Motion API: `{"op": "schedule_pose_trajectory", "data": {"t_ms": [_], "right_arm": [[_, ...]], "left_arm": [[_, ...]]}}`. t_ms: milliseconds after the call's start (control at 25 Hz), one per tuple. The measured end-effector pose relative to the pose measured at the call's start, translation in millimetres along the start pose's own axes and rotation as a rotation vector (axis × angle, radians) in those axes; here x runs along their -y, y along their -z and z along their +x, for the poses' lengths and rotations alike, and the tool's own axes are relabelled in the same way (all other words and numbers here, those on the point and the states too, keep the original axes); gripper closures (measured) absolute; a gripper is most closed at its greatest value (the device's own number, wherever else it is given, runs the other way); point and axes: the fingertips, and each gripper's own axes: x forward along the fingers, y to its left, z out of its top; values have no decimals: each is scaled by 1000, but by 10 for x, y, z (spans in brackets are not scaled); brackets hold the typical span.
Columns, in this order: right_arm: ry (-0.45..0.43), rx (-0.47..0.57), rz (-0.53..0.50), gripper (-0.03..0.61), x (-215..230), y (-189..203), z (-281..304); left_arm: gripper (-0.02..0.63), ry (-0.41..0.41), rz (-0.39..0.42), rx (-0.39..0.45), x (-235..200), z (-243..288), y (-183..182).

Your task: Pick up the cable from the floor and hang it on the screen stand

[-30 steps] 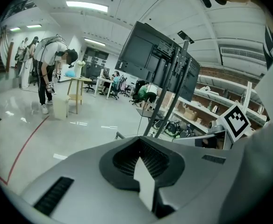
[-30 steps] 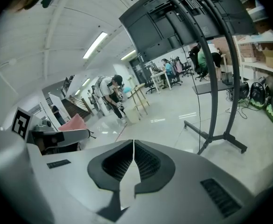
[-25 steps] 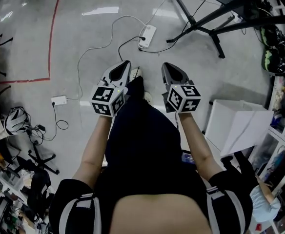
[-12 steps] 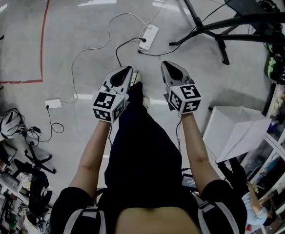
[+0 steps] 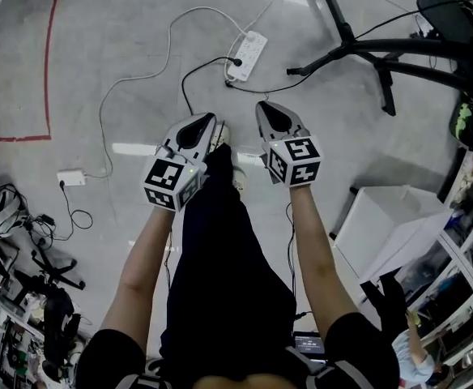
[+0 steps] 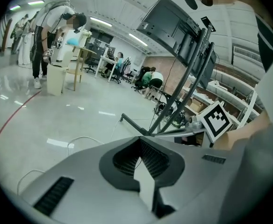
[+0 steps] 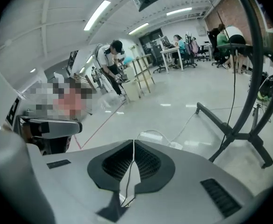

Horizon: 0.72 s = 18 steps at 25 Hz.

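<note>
Both fingers clenched, empty: left gripper (image 5: 202, 125), right gripper (image 5: 267, 110). Black cable (image 5: 184, 78) on floor at 12 o'clock of left fingers, runs 6-to-12, then bends toward power strip (image 5: 245, 55) at 1. Left nearer.

— What am I wearing?
— Black all over: short black sleeves (image 5: 105, 353) and black trousers (image 5: 220, 258).
— And my tools?
— Your left gripper (image 5: 209, 121) and right gripper (image 5: 264, 108) are grey shells with dark ribbed pads. Each carries a cube (image 5: 295, 160) of black-and-white square markers.
</note>
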Motion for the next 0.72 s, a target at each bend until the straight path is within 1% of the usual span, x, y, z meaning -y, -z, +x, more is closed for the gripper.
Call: {"op": "schedule_pose_trajectory", "data": {"t_ms": [120, 200, 280, 440, 560, 720], "right_arm": [[-7, -28, 7, 552, 105, 332, 371], [-3, -35, 10, 552, 203, 535, 607], [7, -30, 25, 552, 334, 725, 842], [33, -23, 44, 552, 584, 1076, 1282], [54, -48, 28, 552, 730, 1366, 1525], [54, -77, 28, 552, 897, 1747, 1877]], "left_arm": [[606, -8, -12, -25, -245, 234, 307], [606, -4, -3, -36, -397, 421, 524], [606, 1, 10, -35, -547, 636, 736], [606, -13, -2, -20, -840, 1007, 1102], [606, -29, 16, -34, -1006, 1221, 1410], [606, -33, 1, -47, -1195, 1528, 1827]]}}
